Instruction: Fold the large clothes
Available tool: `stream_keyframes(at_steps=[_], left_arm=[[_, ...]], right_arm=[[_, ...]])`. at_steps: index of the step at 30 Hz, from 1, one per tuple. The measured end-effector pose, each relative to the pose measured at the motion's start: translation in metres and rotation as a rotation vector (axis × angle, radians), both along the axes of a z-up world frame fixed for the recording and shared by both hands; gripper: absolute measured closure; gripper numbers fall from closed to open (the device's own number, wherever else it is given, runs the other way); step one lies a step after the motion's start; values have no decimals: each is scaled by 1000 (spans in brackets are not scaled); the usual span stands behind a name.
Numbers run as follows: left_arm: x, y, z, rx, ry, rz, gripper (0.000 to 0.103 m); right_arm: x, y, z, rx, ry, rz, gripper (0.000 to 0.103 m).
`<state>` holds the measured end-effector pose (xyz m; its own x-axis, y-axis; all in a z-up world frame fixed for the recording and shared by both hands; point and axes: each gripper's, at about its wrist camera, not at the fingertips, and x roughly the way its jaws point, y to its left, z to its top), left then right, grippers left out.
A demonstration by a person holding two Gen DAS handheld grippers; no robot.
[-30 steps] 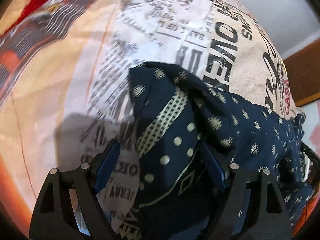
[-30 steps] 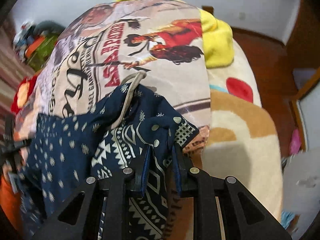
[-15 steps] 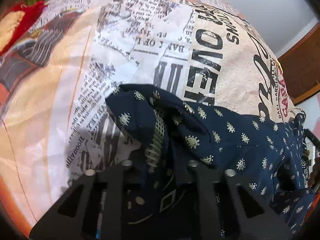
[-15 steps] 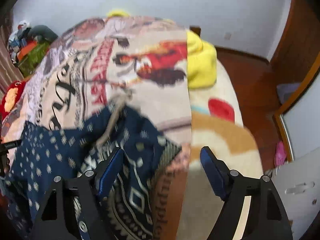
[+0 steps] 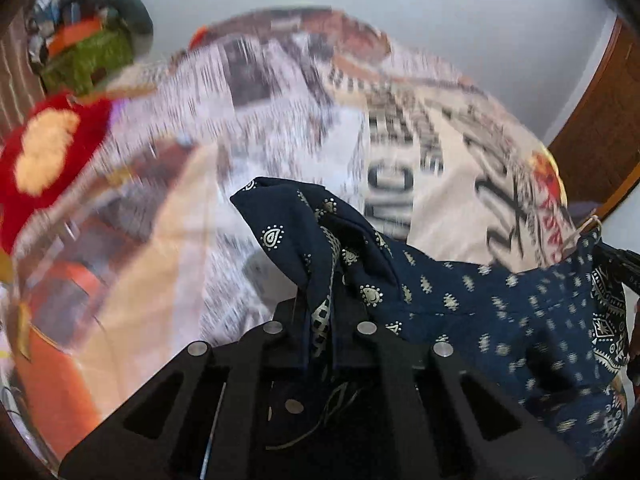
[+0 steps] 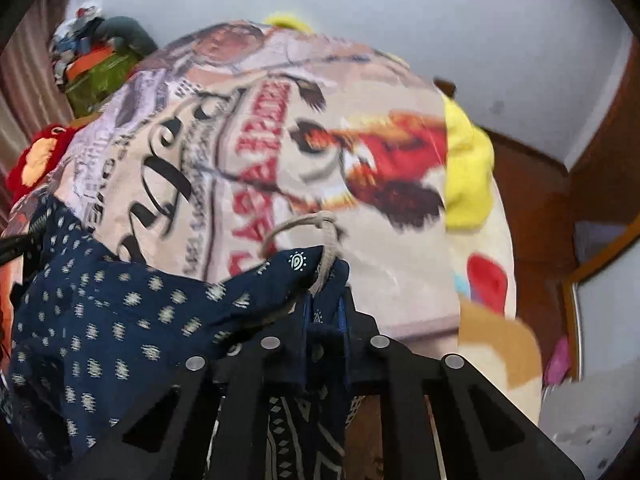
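Both grippers now pinch the navy printed garment [image 5: 480,304] and hold it raised above the printed bedspread [image 5: 440,152]. The left gripper [image 5: 320,320], open around a corner a second ago, is pressed shut on that bunched corner. The right gripper [image 6: 324,316], spread wide and empty half a second ago, is clamped again on the corner beside the drawstring loop [image 6: 320,236]. The cloth sags between them. Judged stage: re-gripping is complete, so the garment can be spread for its first fold.
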<state>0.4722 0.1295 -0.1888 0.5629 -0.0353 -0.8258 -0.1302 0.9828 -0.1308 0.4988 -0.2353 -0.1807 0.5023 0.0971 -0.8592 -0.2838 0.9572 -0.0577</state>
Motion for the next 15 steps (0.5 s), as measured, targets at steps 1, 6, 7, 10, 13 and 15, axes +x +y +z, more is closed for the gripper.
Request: stream_keyframes(at_steps=[1, 6, 7, 10, 13, 15], left_arm=[[1, 7, 5, 10, -12, 6, 97], [17, 50, -3, 58, 37, 72, 97], [23, 58, -12, 73, 67, 84, 97], [25, 73, -32, 127, 136, 100, 93], [11, 86, -36, 131, 135, 116, 92], [1, 92, -32, 106, 136, 118, 91]], right_arm=[[4, 2, 4, 4, -10, -1, 94], [46, 31, 25, 6, -90, -11, 94], [52, 35, 26, 13, -95, -23, 94], [72, 40, 24, 58, -70, -81, 94], [68, 41, 26, 60, -64, -89, 94], [57, 40, 26, 70, -27, -70, 94]])
